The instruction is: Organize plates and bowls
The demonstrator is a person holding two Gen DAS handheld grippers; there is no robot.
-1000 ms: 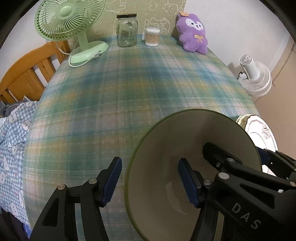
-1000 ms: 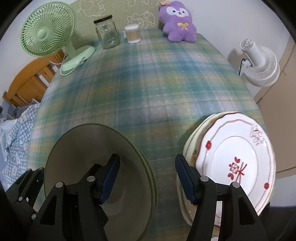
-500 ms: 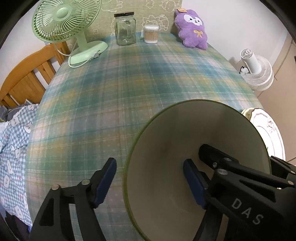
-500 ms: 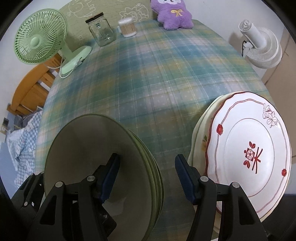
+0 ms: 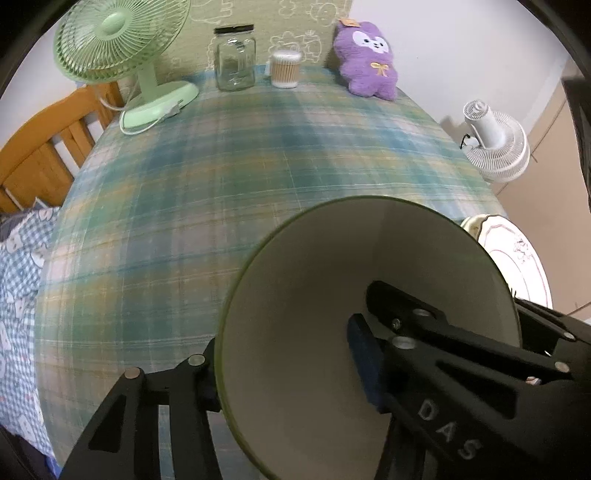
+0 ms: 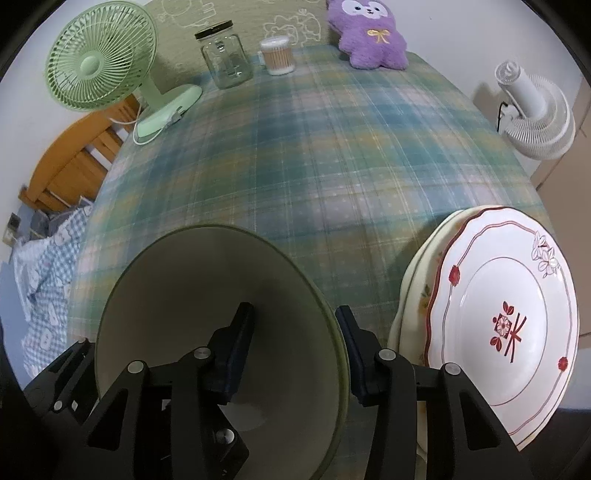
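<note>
Green-rimmed bowl (image 5: 314, 295), empty, straddled at opposite walls by closing left hand-held gripper (image 5: 288, 373) and right hand-held gripper (image 6: 295, 350).

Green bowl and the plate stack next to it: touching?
Apart. The right wrist view shows a strip of plaid tablecloth running between the green bowl rim and the near edge of the plate stack.

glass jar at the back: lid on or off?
On. The glass jar stands upright with a dark lid seated on its mouth, between the green fan and the cotton swab tub.
</note>
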